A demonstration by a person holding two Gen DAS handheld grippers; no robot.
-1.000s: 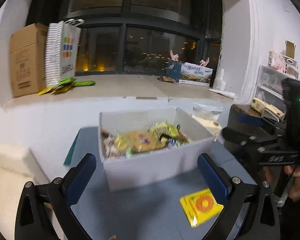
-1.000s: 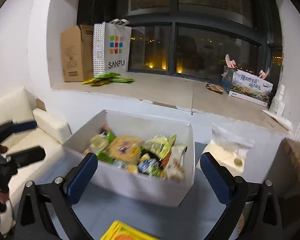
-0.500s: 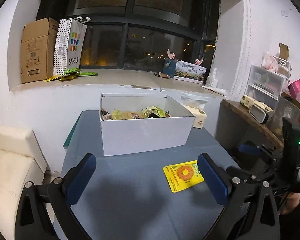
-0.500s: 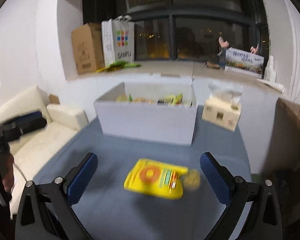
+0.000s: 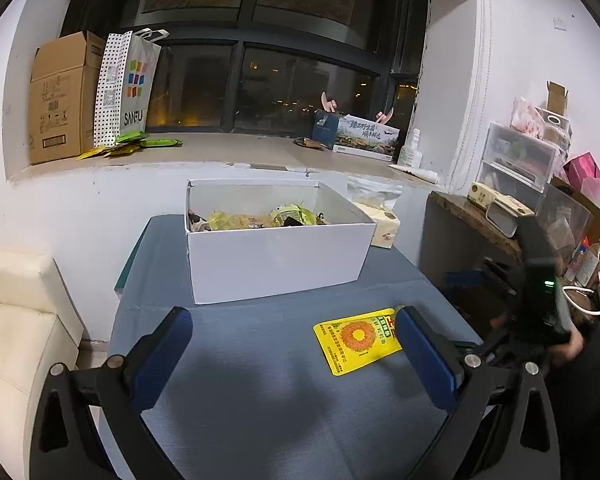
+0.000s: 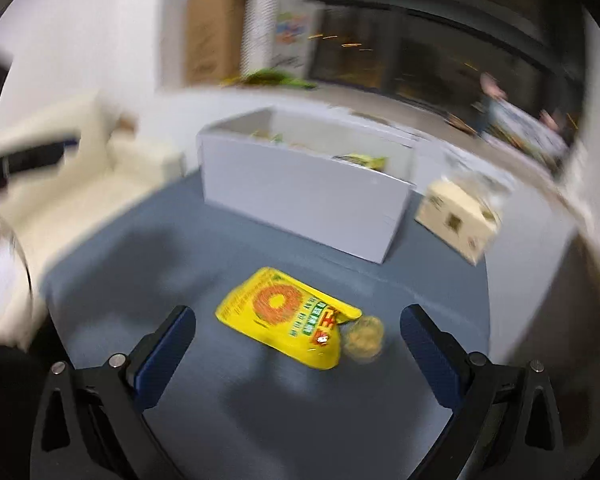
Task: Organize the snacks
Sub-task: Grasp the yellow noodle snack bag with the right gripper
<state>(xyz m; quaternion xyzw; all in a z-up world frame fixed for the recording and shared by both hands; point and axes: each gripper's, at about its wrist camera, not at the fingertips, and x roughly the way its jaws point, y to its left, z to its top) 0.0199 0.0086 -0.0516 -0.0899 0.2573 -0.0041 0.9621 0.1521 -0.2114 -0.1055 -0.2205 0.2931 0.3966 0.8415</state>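
Observation:
A white box (image 5: 276, 256) holding several snack packets stands at the far side of the blue-grey table (image 5: 260, 380); it also shows in the right wrist view (image 6: 304, 196). A yellow snack packet (image 5: 358, 340) with an orange ring lies flat on the table in front of the box, right of centre. In the blurred right wrist view the packet (image 6: 284, 312) lies between and just beyond my fingers, with a small round snack (image 6: 365, 338) at its right end. My left gripper (image 5: 292, 354) is open and empty above the near table. My right gripper (image 6: 298, 346) is open and empty.
A tissue box (image 5: 384, 226) sits right of the white box. A cream sofa (image 5: 16, 320) stands left of the table. A dark side table and cluttered shelves (image 5: 512, 184) are at the right. A cardboard box (image 5: 60, 96) and a shopping bag (image 5: 126, 84) stand on the window ledge.
Both grippers have pulled back from the white box and dropped toward the table. The right gripper now looks down at the yellow packet and is moving fast, blurring its view.

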